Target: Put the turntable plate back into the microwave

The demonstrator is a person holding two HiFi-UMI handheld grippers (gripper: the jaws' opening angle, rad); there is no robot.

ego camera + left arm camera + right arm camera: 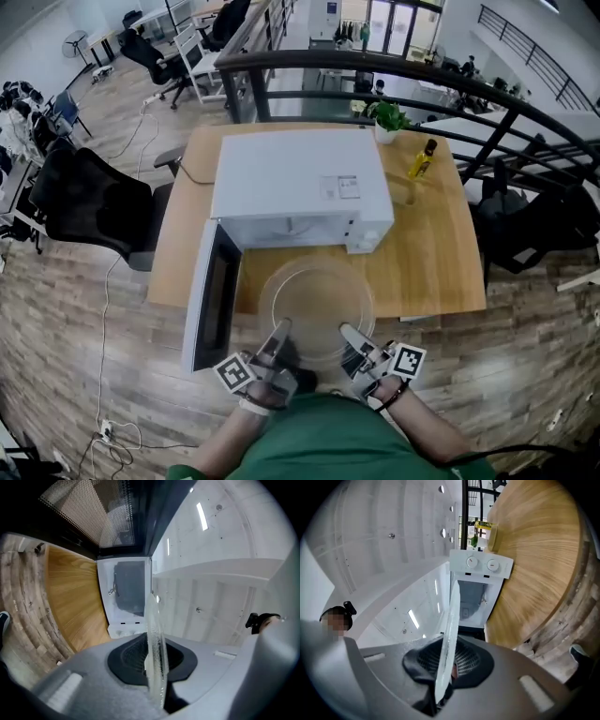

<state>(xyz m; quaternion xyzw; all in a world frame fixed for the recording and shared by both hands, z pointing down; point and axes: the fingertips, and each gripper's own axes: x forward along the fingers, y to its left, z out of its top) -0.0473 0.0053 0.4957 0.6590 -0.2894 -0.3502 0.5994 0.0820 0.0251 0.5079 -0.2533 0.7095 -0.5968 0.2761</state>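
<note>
A: First, the left gripper (pixel 279 330)?
B: Squeezed on the near rim of the turntable plate (pixel 316 298), on its left side.
A: And the right gripper (pixel 349 333)?
B: Same thing, nipping the near rim on the right side. Thin glass edge between both pairs of jaws.
A: And the plate, where?
B: Held flat, just in front of the microwave (pixel 295 187), over the near edge of the table (pixel 441 253). Not inside yet.
A: And the door (pixel 211 291)?
B: Swung wide open to the left.
A: Anything else around?
B: On the table past the microwave, on the right, a yellow bottle (pixel 423 159) and a small green plant (pixel 387 117). Off to the left, on the wood floor (pixel 75 309), a black chair (pixel 84 202)
</note>
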